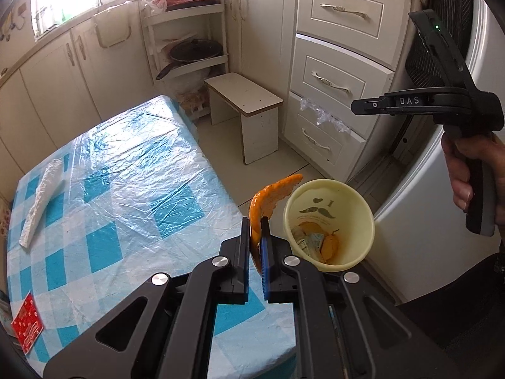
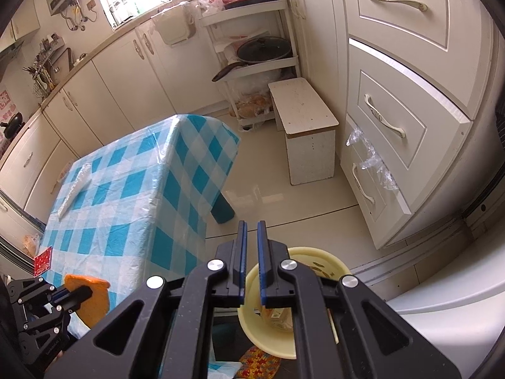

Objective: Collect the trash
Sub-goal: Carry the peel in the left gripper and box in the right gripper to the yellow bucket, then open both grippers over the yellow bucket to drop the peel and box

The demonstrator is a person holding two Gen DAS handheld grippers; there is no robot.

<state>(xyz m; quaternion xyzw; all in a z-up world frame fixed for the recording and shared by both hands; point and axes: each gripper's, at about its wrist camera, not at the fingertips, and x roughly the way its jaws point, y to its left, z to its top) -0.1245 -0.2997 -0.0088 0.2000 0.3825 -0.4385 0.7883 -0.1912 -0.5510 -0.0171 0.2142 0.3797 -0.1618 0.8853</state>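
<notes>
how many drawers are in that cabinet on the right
4, stacked in one column: top drawer, second drawer, third drawer with clear plastic caught in it, bottom drawer. None looks hidden.

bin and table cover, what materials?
Bin: looks like moulded plastic, pale yellow, smooth semi-matte wall with a printed moustache. Table cover: blue-white check cloth, apparently under a thin clear plastic film; it wrinkles and glares in the window light.

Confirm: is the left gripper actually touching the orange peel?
Touching. In the left wrist view the left gripper is shut on the orange peel, both pads pressing its lower part, next to the yellow bin.
</notes>
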